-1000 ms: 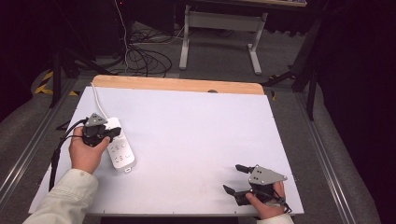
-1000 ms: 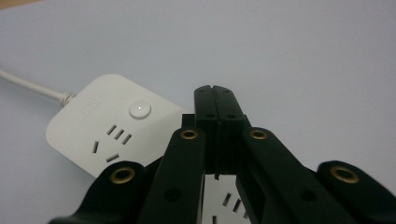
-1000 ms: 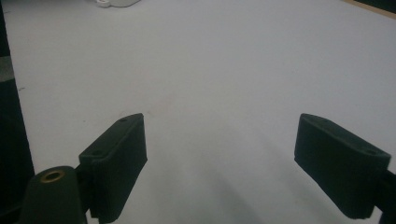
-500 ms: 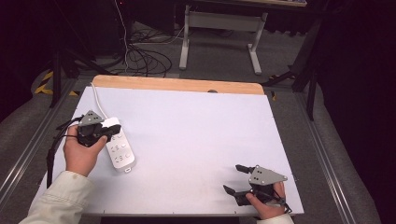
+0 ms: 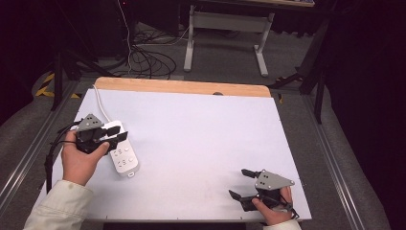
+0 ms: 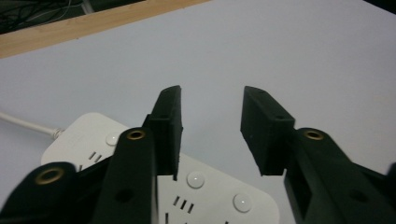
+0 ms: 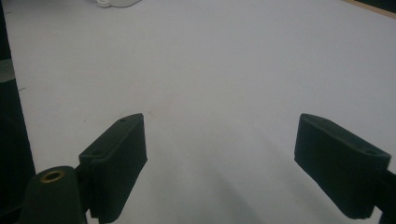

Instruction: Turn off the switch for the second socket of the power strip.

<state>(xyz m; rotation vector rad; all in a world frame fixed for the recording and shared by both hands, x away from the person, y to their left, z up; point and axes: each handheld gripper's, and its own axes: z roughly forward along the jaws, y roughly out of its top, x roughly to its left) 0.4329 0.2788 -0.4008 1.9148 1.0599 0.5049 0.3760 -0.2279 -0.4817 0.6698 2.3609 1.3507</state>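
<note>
So there's a white power strip [image 5: 122, 153] lying flat near the left edge of the table [image 5: 201, 139], its cord [image 5: 99, 103] running off toward the far wooden edge. The left gripper [image 5: 115, 138] sits right over the strip's far end, held in the person's left hand [image 5: 79, 160]. In the left gripper view the jaws are spread a bit with a clear gap between them, nothing in it; the strip [image 6: 205, 186] lies under and behind the left jaw, and you can see round buttons and slot rows on top of it. Can't tell if the jaw actually touches the strip.

The right gripper [image 5: 243, 183] is way over at the near right corner, well apart from the strip, low over bare table. Its jaws are spread wide, nothing between them. The right gripper view just catches the strip [image 7: 116, 3] at the top edge, far off.
</note>
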